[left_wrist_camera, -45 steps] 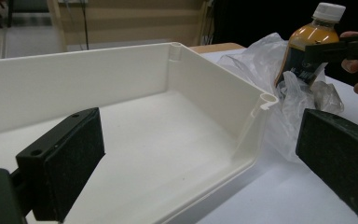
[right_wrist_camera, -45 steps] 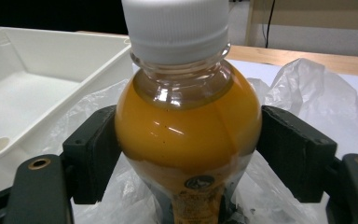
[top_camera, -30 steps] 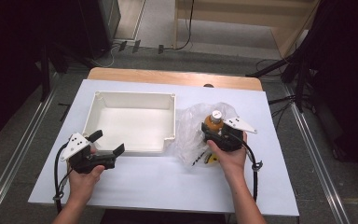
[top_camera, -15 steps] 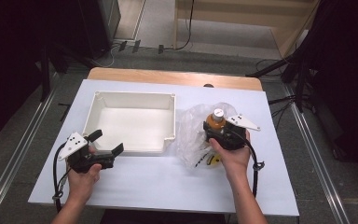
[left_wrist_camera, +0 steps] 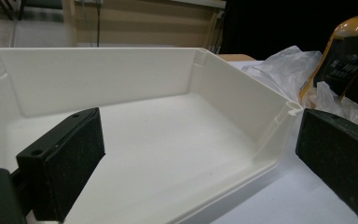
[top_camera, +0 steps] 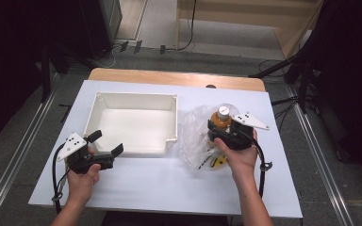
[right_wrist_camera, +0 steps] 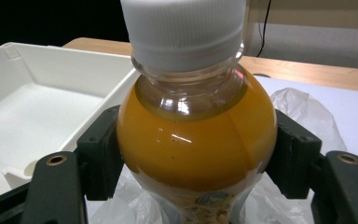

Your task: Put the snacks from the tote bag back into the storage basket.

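My right gripper is shut on an orange drink bottle with a white cap, held upright above a crumpled clear plastic bag. In the right gripper view both pads press the bottle at its shoulder. Something yellow lies in the bag below the bottle. My left gripper stands open at the near edge of the white tray. In the left gripper view its pads frame the empty tray, with the bottle at the far right.
The white table top carries the tray at left and the bag at right. A wooden strip runs along the far edge. Metal rails flank the table on both sides. Cables trail from both grippers.
My right gripper has lifted the bottle a little higher out of the plastic bag. The left gripper has kept still.
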The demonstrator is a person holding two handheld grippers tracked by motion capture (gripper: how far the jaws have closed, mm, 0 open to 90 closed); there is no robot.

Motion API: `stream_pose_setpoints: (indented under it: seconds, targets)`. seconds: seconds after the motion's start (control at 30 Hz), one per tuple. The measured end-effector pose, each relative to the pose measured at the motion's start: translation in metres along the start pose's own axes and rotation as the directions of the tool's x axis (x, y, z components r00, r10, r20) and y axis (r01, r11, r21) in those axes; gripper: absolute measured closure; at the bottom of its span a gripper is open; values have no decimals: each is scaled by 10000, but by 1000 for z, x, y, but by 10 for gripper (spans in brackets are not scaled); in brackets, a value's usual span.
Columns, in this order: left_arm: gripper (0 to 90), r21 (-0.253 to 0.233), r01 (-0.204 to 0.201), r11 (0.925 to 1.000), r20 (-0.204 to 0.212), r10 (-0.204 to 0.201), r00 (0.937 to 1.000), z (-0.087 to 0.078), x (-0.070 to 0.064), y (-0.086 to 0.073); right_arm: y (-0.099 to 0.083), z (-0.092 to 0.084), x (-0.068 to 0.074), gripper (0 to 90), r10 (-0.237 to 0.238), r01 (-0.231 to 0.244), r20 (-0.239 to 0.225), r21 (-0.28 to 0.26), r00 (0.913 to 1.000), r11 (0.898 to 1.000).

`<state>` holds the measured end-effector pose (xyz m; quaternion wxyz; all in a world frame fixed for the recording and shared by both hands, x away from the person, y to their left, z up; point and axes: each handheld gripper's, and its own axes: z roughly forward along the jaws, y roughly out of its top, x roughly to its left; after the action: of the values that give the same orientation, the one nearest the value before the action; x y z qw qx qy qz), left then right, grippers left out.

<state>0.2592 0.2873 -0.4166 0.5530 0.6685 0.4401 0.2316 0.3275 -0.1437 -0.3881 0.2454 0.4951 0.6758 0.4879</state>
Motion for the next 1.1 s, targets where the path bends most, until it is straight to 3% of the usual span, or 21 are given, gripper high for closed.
stream_pose_setpoints:
  seconds: [0.57,1.1]
  targets:
    - [11,15,28,10000,-66,-28,10000,-1,2,0,16,-19,5,310,-70,63,-100,-698,9999,9975]
    - [12,-90,67,9999,-108,-68,9999,-4,1,0,24,-18,7,310,-8,14,94,-625,10000,9980]
